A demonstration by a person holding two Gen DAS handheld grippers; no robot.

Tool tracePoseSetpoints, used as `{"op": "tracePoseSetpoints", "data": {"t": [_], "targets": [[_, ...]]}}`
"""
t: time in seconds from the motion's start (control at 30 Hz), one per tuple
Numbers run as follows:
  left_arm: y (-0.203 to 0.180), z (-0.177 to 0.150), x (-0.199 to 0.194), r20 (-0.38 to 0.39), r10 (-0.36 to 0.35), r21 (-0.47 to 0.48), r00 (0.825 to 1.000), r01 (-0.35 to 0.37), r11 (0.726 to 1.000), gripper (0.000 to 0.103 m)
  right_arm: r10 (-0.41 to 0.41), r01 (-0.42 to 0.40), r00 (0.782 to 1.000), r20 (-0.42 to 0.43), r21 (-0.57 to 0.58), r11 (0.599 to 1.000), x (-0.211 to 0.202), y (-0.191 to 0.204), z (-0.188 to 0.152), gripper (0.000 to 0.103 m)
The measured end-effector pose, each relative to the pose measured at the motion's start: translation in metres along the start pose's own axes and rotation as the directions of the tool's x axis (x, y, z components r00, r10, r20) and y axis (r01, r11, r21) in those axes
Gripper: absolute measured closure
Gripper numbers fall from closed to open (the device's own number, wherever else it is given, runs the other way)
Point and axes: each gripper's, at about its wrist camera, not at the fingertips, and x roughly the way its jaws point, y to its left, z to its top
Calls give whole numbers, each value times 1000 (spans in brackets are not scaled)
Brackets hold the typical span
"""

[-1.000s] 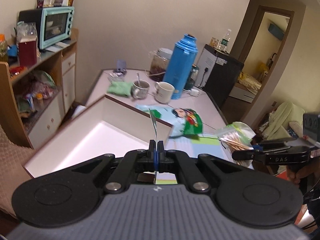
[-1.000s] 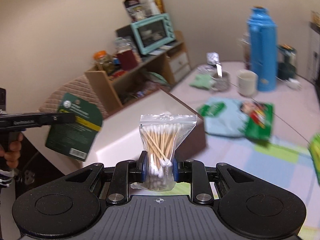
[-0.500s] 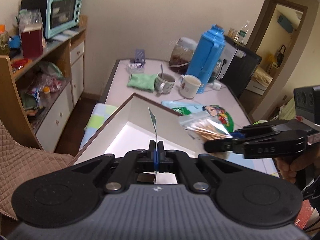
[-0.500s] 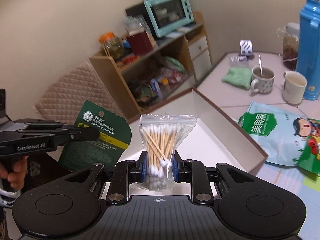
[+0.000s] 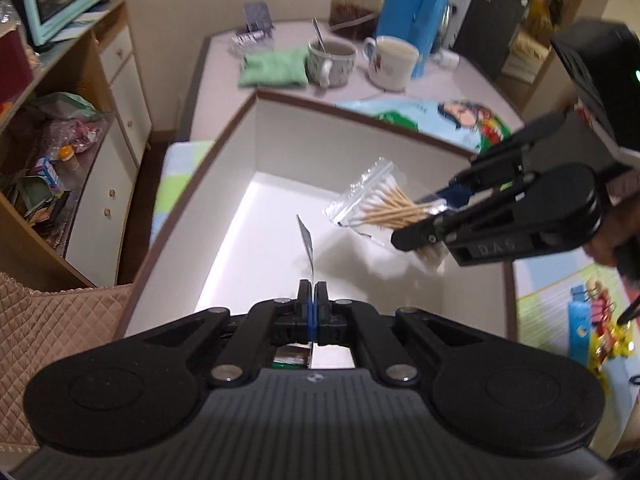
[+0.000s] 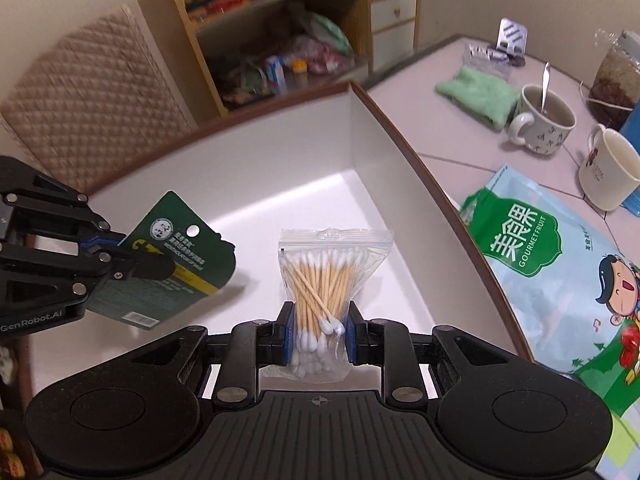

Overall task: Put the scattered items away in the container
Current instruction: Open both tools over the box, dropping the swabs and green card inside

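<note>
Cotton swabs in a clear zip bag (image 6: pixel 320 304) sit clamped between the blue pads of the right tongs (image 6: pixel 317 330), held above the white floor of the open box (image 6: pixel 328 200) that serves as the container; beside them, the left tongs (image 5: pixel 311 304) are pressed shut on a thin green card pack (image 6: pixel 176 264), seen edge-on from the left wrist view and face-on from the right, also hanging over the box interior, apart from the swab bag. A hand (image 5: pixel 612 236) grips the right tool's handle at the frame edge. Just beyond the box's brown rim, a pale blue and green snack bag (image 6: pixel 552 272) lies flat on the counter (image 6: pixel 440 136), with two mugs (image 6: pixel 544 124), one holding a spoon, a folded green cloth (image 6: pixel 480 96) and a blue flask (image 5: pixel 416 12) farther back. A wooden shelf unit (image 6: pixel 280 28) stands against the wall behind the box
</note>
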Motion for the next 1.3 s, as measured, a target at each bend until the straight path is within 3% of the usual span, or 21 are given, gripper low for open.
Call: {"op": "tracePoseSetpoints", "data": {"t": [0.17,0.27,0.3,0.5,0.7,1.3], "targets": [[3,6,30,-56,15,6,998,-15,1000,103,-9,10,998,-59,23,1000,23,-15,4,79],[8,10,44,-91,51,-14,995,-53,999,86,17,-14,997,-77,36,999,31,-22,4,25],[9,10,46,-102,64,-20,993,-66,998,75,33,-30,996,-77,45,999,32,-24,4,23],[16,5,47,-151,100,-44,983,-108,993,52,30,-29,997,-71,8,1000,22,-19,-4,23],[9,-7,23,-141,117,-51,983,-125,991,41,37,-39,998,-59,-32,999,2,-3,-16,23],[-39,-38,-75,-27,206,-72,978,-208,976,39,58,-52,995,87,-61,997,-86,56,-62,23]]}}
